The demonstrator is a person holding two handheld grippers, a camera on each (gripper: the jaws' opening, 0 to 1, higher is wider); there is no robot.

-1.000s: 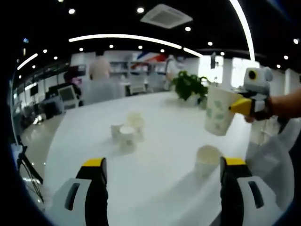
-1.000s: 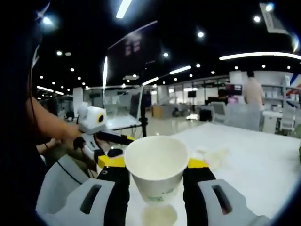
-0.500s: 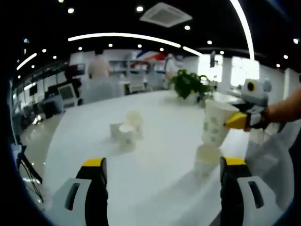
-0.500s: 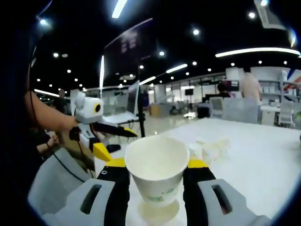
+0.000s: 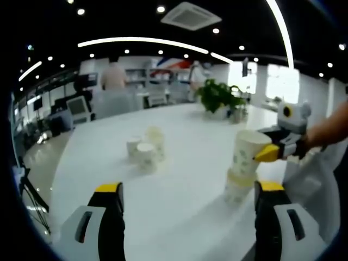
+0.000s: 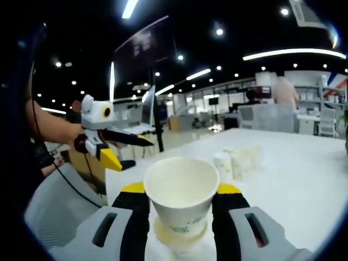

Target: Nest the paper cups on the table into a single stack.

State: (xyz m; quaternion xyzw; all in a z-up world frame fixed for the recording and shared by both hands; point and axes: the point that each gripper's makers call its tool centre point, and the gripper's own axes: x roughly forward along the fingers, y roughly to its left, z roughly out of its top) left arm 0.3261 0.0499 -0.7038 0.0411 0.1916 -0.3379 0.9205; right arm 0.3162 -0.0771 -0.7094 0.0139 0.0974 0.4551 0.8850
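My right gripper [image 6: 180,202] is shut on a white paper cup with green print [image 6: 179,200]. That cup sits partly down inside a second cup [image 6: 175,243] standing on the white table [image 6: 304,179]. In the left gripper view the held cup [image 5: 247,155] tops the lower cup [image 5: 236,188], with the right gripper [image 5: 270,151] coming in from the right. My left gripper [image 5: 189,202] stands open above the table's near part, nothing between its jaws. A cluster of three cups [image 5: 145,148] stands mid-table, also seen as small cups [image 6: 235,161] in the right gripper view.
A potted green plant [image 5: 219,98] stands at the table's far side. People and office chairs [image 5: 115,81] are beyond the table. The left gripper [image 6: 106,142] and a person's arm show at the left of the right gripper view. Bare table [image 5: 185,163] lies between cluster and stack.
The right gripper has lowered the held cup from above the table into the cup standing there. The left gripper has stayed still and open.
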